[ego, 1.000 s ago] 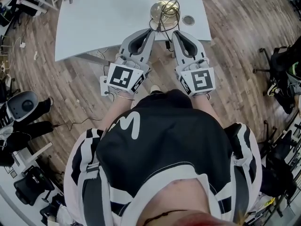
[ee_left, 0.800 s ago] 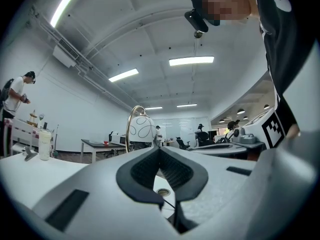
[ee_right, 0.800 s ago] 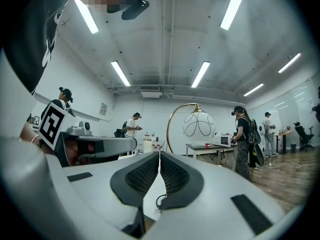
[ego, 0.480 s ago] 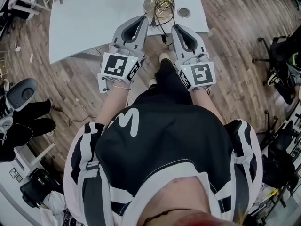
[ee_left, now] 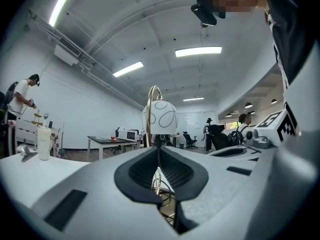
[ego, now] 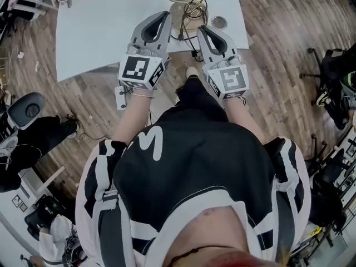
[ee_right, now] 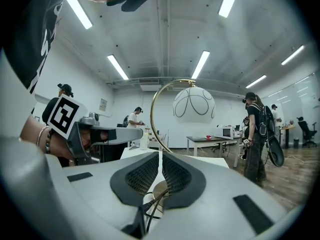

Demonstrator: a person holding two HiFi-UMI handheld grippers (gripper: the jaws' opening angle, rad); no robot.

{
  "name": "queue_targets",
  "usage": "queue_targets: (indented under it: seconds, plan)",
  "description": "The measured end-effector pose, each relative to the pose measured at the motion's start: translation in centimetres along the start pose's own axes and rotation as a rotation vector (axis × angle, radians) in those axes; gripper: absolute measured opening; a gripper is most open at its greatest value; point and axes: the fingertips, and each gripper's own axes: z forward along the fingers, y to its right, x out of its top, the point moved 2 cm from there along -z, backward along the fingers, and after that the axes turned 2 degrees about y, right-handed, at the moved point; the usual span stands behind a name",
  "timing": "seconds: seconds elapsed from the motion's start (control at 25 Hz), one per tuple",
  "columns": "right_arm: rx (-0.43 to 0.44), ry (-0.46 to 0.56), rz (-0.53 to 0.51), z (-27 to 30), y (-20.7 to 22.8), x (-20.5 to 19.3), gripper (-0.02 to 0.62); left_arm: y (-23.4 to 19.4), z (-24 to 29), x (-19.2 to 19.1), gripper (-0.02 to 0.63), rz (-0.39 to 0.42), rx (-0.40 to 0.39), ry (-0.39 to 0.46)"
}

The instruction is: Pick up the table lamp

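Left gripper (ego: pixel 164 17) and right gripper (ego: pixel 201 29) are nearer the table lamp (ego: pixel 185 9) at 12 o'clock.
Both jaws closed, empty; grasp and lift remain.

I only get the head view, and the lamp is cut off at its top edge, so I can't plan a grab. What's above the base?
Observer: A gold stem arches up; a white globe shade hangs from its end.
Operator: Jaws open?
Observer: No. The left gripper and right gripper each show jaws together, nothing between.
Operator: Anyone close?
Observer: A person with a backpack stands off to the shade's right.
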Motion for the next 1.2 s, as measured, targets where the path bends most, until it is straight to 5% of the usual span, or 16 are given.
queue_targets:
  seconds: [0.36,0.48,1.2]
  plan:
    - [0.049,-0.034,0.019,4.0,1.6,-2.8,0.026,-1.9,2.9,-1.4,0.196,-0.039,-0.004,-0.017]
    - [0.055,-0.047,0.041,5.0,2.0,-3.7,0.122,-2.0,3.8,-1.1,0.202,-0.027,-0.014,-0.02]
    - [0.056,-0.144,0.015,11.3,4.4,-8.6,0.129,-2.2,7.3,-0.2,0.201,0.018,-0.057,-0.022]
